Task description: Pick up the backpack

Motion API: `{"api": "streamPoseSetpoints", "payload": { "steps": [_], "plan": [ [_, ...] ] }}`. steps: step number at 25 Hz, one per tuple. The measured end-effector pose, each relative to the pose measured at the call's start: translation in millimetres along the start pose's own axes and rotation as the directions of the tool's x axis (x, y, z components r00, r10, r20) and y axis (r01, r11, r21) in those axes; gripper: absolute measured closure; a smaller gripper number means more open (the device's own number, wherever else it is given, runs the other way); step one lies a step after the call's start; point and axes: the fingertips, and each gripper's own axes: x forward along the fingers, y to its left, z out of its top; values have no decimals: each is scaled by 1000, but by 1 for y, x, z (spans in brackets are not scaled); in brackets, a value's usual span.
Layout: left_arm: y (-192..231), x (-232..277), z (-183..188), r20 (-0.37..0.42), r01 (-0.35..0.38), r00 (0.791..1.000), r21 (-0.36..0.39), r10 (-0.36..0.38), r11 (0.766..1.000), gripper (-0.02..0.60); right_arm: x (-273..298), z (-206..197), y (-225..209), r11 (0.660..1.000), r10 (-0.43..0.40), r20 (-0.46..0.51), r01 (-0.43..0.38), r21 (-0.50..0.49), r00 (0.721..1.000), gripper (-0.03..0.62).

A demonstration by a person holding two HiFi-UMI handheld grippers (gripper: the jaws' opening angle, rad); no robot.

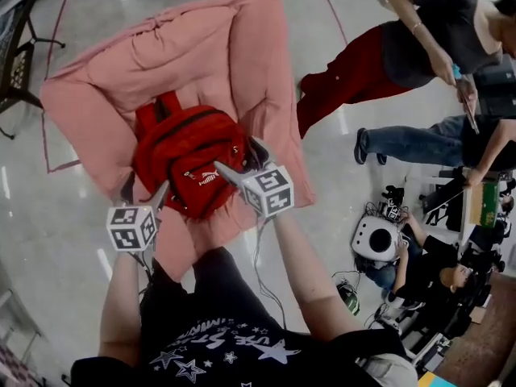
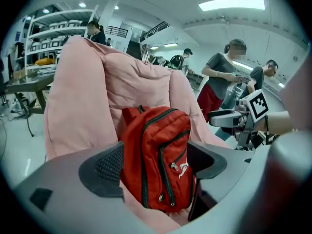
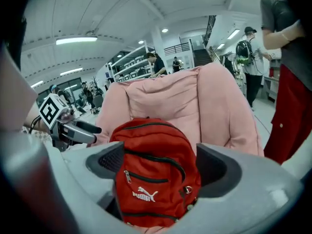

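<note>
A red backpack (image 1: 189, 156) with black zips lies upright against a pink beanbag seat (image 1: 242, 47). My left gripper (image 1: 145, 190) is at the backpack's lower left edge, and my right gripper (image 1: 242, 160) is at its lower right side. In the left gripper view the backpack (image 2: 156, 160) fills the gap ahead of the open left gripper (image 2: 156, 164), whose pads stand clear of it. In the right gripper view the backpack (image 3: 153, 179) sits between the wide-open jaws of the right gripper (image 3: 161, 165), and the pads are not pressing on it.
The beanbag stands on a glossy grey floor. A person in red trousers (image 1: 355, 71) stands to the right, with others beyond. A person sits on the floor by a white round device (image 1: 372, 239). A black table (image 1: 16, 47) stands at far left.
</note>
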Motion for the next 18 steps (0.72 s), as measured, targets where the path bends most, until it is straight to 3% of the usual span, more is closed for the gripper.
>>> {"api": "streamPoseSetpoints", "payload": {
  "steps": [5,10,18],
  "plan": [
    [16,41,-17,-57,-26,998,10,26,1000,120,46,-19,-22,995,35,-76,-42,-95,996,106],
    [32,73,-29,-97,-56,994,2,56,998,106,81,-33,-38,971,99,-136,-126,-201,986,106],
    [38,111,-38,-185,-53,981,-3,51,999,87,117,-33,-55,934,210,-218,-262,-244,953,106]
  ]
}}
